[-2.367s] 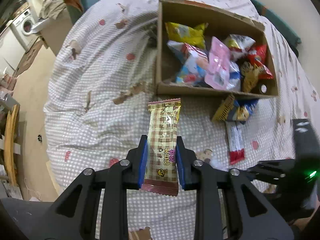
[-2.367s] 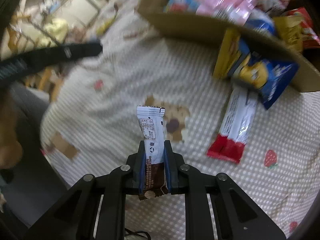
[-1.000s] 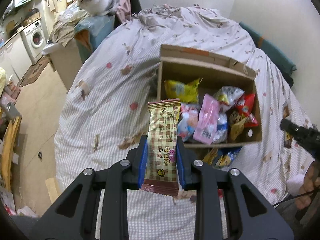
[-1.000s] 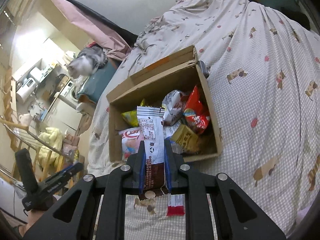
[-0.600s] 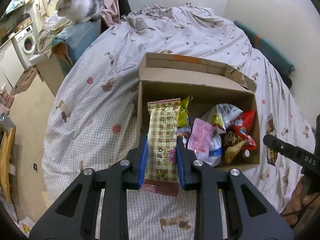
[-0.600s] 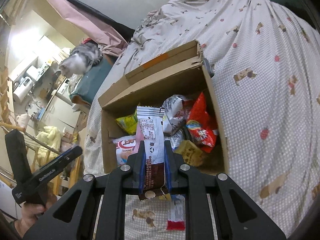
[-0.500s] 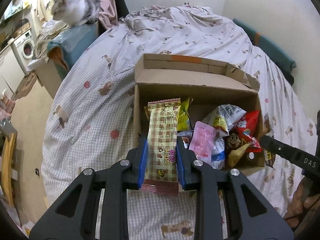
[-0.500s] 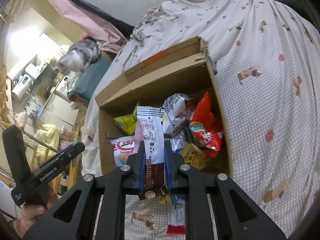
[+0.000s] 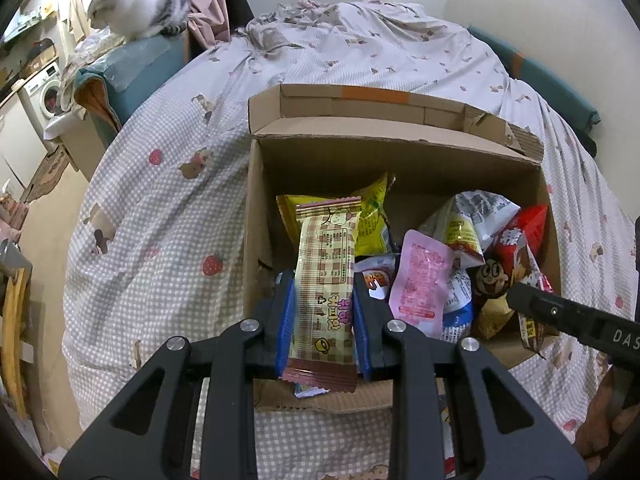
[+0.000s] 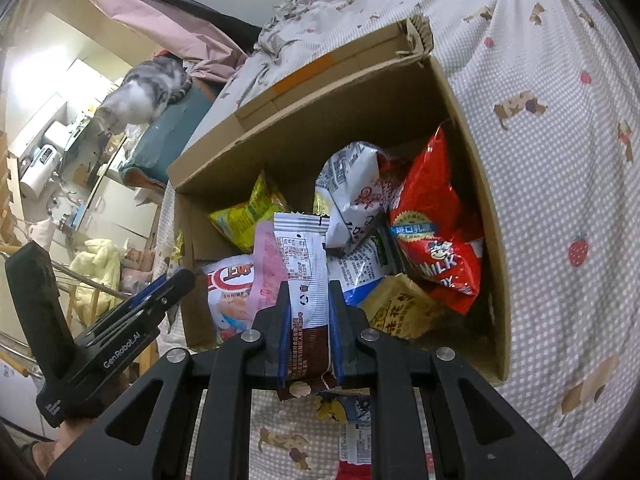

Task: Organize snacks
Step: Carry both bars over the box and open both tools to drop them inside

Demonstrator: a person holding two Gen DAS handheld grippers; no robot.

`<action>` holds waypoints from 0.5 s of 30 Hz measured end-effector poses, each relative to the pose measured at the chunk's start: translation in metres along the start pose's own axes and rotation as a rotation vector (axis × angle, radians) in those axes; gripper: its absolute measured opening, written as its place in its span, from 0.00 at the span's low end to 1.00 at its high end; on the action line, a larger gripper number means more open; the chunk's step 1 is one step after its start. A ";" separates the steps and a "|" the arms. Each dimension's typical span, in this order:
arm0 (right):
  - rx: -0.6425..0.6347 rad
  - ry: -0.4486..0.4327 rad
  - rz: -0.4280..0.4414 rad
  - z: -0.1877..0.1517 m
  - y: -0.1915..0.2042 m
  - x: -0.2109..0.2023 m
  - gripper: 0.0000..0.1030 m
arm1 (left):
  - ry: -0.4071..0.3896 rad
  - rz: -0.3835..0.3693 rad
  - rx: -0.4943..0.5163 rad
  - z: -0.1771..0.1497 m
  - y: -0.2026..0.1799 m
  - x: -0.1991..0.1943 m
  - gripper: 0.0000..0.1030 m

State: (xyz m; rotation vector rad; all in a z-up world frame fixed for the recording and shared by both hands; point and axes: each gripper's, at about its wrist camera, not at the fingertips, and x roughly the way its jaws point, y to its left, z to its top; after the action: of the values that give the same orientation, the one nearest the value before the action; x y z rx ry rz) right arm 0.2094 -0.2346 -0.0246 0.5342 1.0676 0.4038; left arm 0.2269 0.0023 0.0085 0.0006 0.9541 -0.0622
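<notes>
Left gripper (image 9: 323, 312) clamped on checkered snack bar (image 9: 325, 280); right gripper (image 10: 307, 332) clamped on white-brown snack bar (image 10: 305, 280). Both above near edge of cardboard box (image 9: 384, 156) holding snack bags.

Grey-and-white tabby cat (image 9: 138, 2) at 11 o'clock, sat on teal padded furniture top (image 9: 132, 66). White front-load washing machine (image 9: 44, 92) at 9–10 o'clock, lower down. Pink draped cloth (image 10: 168, 20) behind cat. Checked bedsheet w/ strawberry & dog print (image 9: 168, 216) covers bed. Pale yellow bundle (image 10: 98, 258) at 9 o'clock in right wrist view.
</notes>
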 end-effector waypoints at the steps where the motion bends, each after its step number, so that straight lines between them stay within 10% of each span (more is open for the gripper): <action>1: -0.002 0.001 0.001 0.000 0.000 0.001 0.17 | -0.003 0.000 0.001 0.000 0.000 0.000 0.22; 15: 0.001 0.004 0.047 0.000 0.002 0.004 0.20 | -0.022 -0.003 0.015 -0.001 -0.002 0.000 0.22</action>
State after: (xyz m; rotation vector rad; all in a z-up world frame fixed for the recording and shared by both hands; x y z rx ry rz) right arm 0.2104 -0.2309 -0.0261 0.5604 1.0609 0.4458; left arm 0.2257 0.0005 0.0081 0.0118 0.9317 -0.0722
